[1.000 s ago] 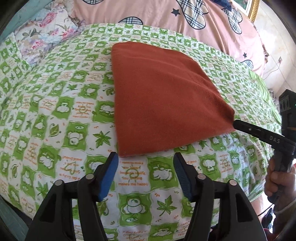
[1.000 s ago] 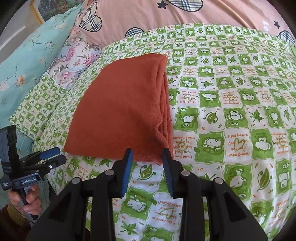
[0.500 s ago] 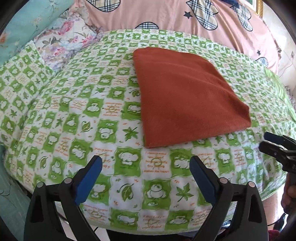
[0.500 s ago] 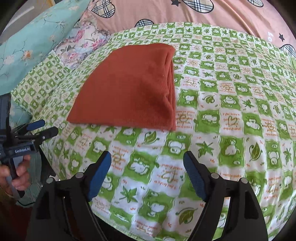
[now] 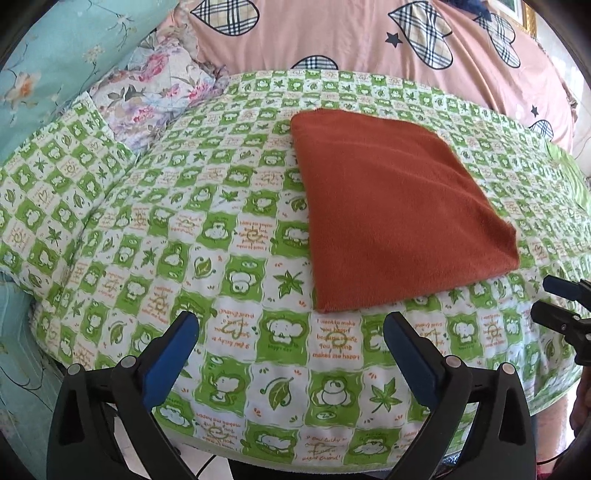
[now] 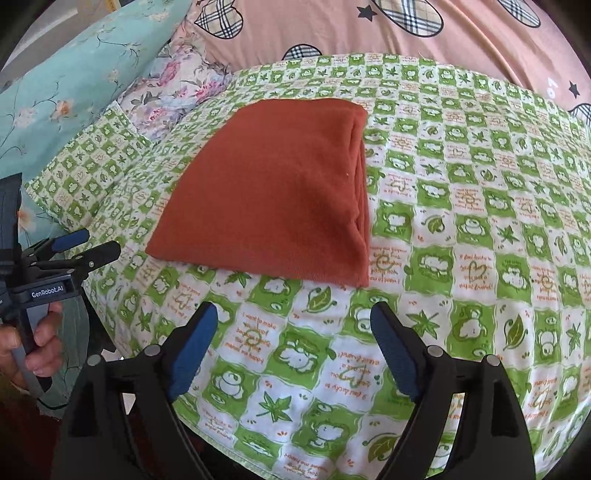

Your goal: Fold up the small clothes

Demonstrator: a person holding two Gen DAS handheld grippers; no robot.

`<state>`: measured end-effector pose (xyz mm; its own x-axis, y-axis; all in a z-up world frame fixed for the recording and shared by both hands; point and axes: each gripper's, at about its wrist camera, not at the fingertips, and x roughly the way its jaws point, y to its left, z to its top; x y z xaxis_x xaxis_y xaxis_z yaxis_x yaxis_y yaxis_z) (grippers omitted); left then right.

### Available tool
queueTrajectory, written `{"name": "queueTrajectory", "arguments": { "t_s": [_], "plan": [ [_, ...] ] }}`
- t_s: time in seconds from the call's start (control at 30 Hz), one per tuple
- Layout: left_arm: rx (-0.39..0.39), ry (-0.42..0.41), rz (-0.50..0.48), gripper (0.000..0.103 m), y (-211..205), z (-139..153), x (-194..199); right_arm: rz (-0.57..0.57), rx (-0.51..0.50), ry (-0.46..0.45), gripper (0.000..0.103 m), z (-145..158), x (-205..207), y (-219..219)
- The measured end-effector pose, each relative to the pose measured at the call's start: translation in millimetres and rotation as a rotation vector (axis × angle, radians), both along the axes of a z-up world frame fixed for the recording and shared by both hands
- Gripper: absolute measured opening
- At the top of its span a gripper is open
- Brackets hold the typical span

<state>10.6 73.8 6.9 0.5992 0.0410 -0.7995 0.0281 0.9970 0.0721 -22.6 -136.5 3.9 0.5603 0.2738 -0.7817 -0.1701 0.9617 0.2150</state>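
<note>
Left gripper [image 5: 291, 338]: jaws spread wide, blue pads apart, nothing between them; it hangs over the near edge of the bed, short of the cloth.
Right gripper [image 6: 293, 332]: also wide open and holding nothing, poised above the near edge of the green sheet, clear of the cloth.
Each seen from the other: in the left wrist view the right gripper's tips poke in at the right edge; in the right wrist view the left gripper sits at the left edge with a hand [image 6: 33, 343] wrapped round its handle.
Rust-red cloth [image 5: 399, 210]: folded into a flat, roughly square stack, lying on the bed beyond both grippers, touched by neither; its layered edges show along the right side in the right wrist view.
Green patterned sheet [image 5: 229, 236]: checked with leaves and little animals, spread beneath the cloth.
Behind: pink bedding with plaid hearts [image 5: 369, 33], a floral pillow [image 5: 159, 85] and teal flowered fabric [image 6: 62, 88] at the far left.
</note>
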Motion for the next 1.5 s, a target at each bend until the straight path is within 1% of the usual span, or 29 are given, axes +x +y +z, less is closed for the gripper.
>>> {"name": "queueTrajectory", "arguments": {
  "t_s": [0.17,0.33,0.47,0.57,0.6,0.67,0.7,0.73,0.87,0.9,0.93,0.97,1.0,1.03,1.1,1.17,1.2,1.27,1.33,1.4,1.47,1.5],
  "plan": [
    [0.008,-0.035,-0.003,0.102,-2.8,11.3,8.5,0.008,0.027,-0.002,0.086,4.3,12.6,2.0],
    [-0.015,-0.046,-0.005,0.102,-1.8,15.4,19.1,0.012,0.056,-0.015,0.086,10.6,29.4,1.4],
    [-0.041,-0.050,-0.010,0.102,0.0,16.7,34.5,-0.009,0.126,-0.053,0.086,18.0,62.4,-10.5],
    [-0.041,-0.052,-0.009,0.102,-1.6,15.7,49.5,-0.061,0.163,-0.049,0.086,16.6,96.7,-24.0],
    [-0.040,-0.053,-0.008,0.102,-2.2,15.1,53.5,-0.070,0.173,-0.051,0.084,16.3,107.1,-27.9],
    [-0.037,-0.053,-0.010,0.102,-3.7,12.7,64.6,-0.099,0.186,-0.049,0.074,14.6,133.7,-35.1],
    [-0.034,-0.053,-0.011,0.102,-4.2,11.5,69.2,-0.110,0.199,-0.039,0.067,12.9,147.1,-38.3],
    [-0.031,-0.053,-0.012,0.102,-5.0,9.8,75.0,-0.118,0.215,-0.028,0.063,10.7,160.7,-41.1],
    [-0.029,-0.040,-0.002,0.102,-4.1,1.2,102.0,-0.151,0.237,0.022,0.062,-6.4,208.0,-47.6],
    [-0.038,-0.031,-0.004,0.102,-3.2,-1.5,108.6,-0.158,0.247,0.039,0.055,-12.2,217.4,-48.2],
    [-0.043,-0.026,-0.002,0.102,-2.9,-3.4,111.8,-0.158,0.261,0.054,0.029,-17.9,225.1,-48.3],
    [-0.051,-0.014,0.002,0.102,-1.8,-7.3,119.3,-0.163,0.257,0.068,0.018,-21.2,230.2,-48.9],
    [-0.056,-0.008,0.004,0.102,-1.0,-10.3,124.3,-0.172,0.253,0.059,0.014,-19.6,231.2,-49.2],
    [-0.062,-0.003,0.006,0.102,-0.1,-12.7,127.9,-0.166,0.277,0.014,0.011,-12.2,226.2,-51.1],
    [-0.068,0.011,0.011,0.102,1.0,-17.1,134.8,-0.169,0.300,-0.067,0.011,2.9,214.3,-56.6],
    [-0.065,0.006,0.008,0.102,0.7,-17.8,137.1,-0.193,0.283,-0.087,0.011,4.8,207.7,-58.7],
    [-0.060,0.001,0.004,0.102,-0.1,-18.4,137.8,-0.206,0.266,-0.077,0.011,0.1,208.9,-59.5],
    [-0.048,0.009,-0.005,0.102,-3.2,-22.4,140.2,-0.214,0.237,-0.017,0.011,-20.3,216.5,-60.3],
    [-0.041,0.027,-0.015,0.102,-7.7,-29.8,143.4,-0.224,0.250,0.022,0.012,-37.9,222.1,-63.4],
    [-0.040,0.038,-0.027,0.102,-11.8,-35.5,143.9,-0.234,0.278,0.022,0.013,-39.4,222.6,-67.9],
    [-0.035,0.041,-0.028,0.103,-13.0,-39.9,144.2,-0.237,0.280,0.026,0.014,-35.5,220.5,-68.9],
    [-0.038,0.044,-0.026,0.103,-12.4,-40.8,144.4,-0.238,0.278,0.024,0.017,-31.7,217.5,-68.8]
  ]
}}
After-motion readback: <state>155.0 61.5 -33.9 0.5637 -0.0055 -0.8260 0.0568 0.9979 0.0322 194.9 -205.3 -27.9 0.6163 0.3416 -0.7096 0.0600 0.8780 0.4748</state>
